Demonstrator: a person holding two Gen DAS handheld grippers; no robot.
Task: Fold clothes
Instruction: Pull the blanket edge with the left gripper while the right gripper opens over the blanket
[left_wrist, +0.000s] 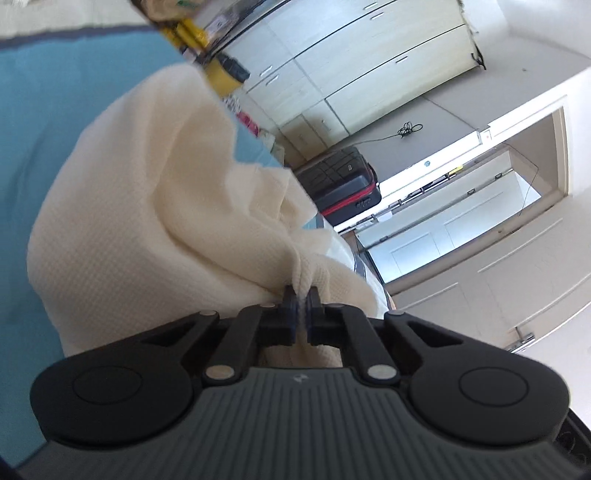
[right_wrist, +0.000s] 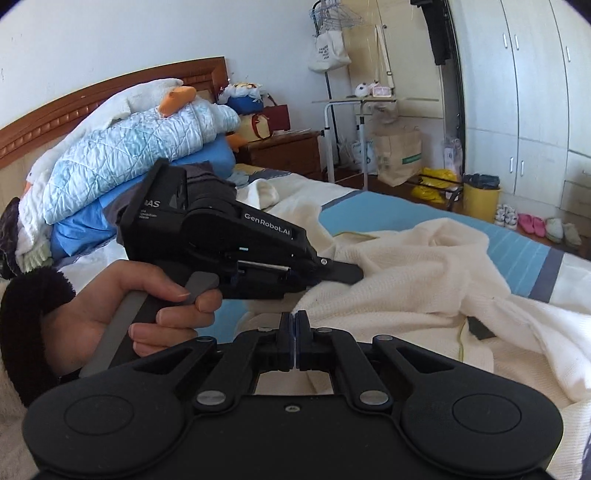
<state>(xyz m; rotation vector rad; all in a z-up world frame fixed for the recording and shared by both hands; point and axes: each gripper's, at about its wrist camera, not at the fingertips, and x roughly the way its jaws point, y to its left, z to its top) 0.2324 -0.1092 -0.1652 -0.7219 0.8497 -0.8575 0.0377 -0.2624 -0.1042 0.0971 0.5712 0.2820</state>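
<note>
At the left of the right-wrist view, a hand (right_wrist: 122, 306) grips the handle of the left gripper (right_wrist: 351, 274), whose closed fingertips reach rightward into the cream garment (right_wrist: 424, 280). Its own camera shows them clamped on a bunched fold of that cloth (left_wrist: 147, 221), which hangs away from the pinch and drapes up and leftward over the blue bedsheet (left_wrist: 55, 110). Nearer the middle, the right gripper (right_wrist: 296, 328) has its jaws pressed together with nothing visible between them, hovering just short of the garment's near edge. To the right, the garment lies crumpled across the bed, its bulk running rightward and toward the near right corner. Judging by this, the free fabric lies right of and beyond the right gripper, so that hand is better placed to take a second hold there.
</note>
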